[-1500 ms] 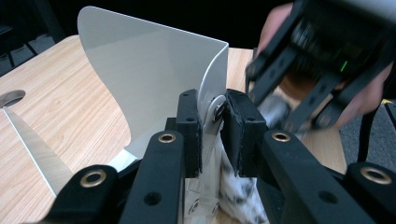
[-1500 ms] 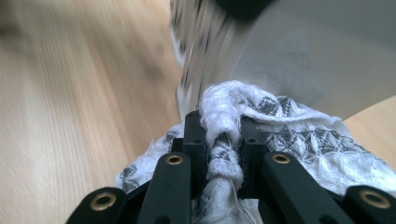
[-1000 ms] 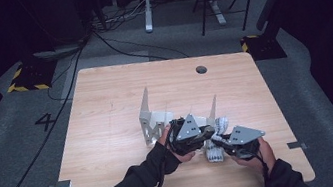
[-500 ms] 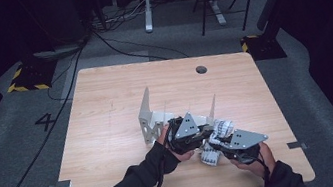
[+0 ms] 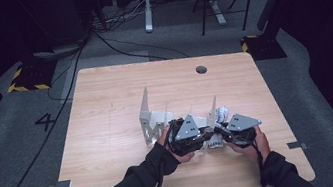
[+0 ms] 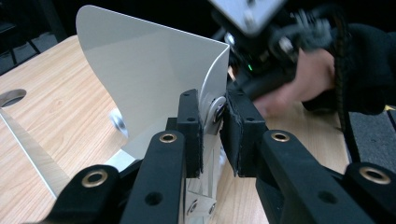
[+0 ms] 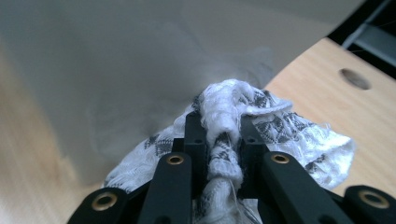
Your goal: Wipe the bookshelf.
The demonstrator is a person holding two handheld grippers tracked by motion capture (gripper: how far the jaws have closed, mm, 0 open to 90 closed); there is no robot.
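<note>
A bare metal rack with upright fins stands mid-table. My left gripper is shut on the lower edge of the right-hand fin. In the left gripper view the pads clamp that fin at a bolt with a washer. The right gripper comes in from the other side, shut on a bunched white cloth with a dark pattern. The cloth is pressed against the grey fin face. Part of the cloth shows beside the fin.
The wooden table has a round cable hole at its far edge. Beyond it are cables on grey carpet and a desk frame. The person's right hand is close behind the fin in the left gripper view.
The right gripper has shifted a little up the picture and leftward along the fin, with the cloth in it. The left gripper has stayed where it was on the fin.
</note>
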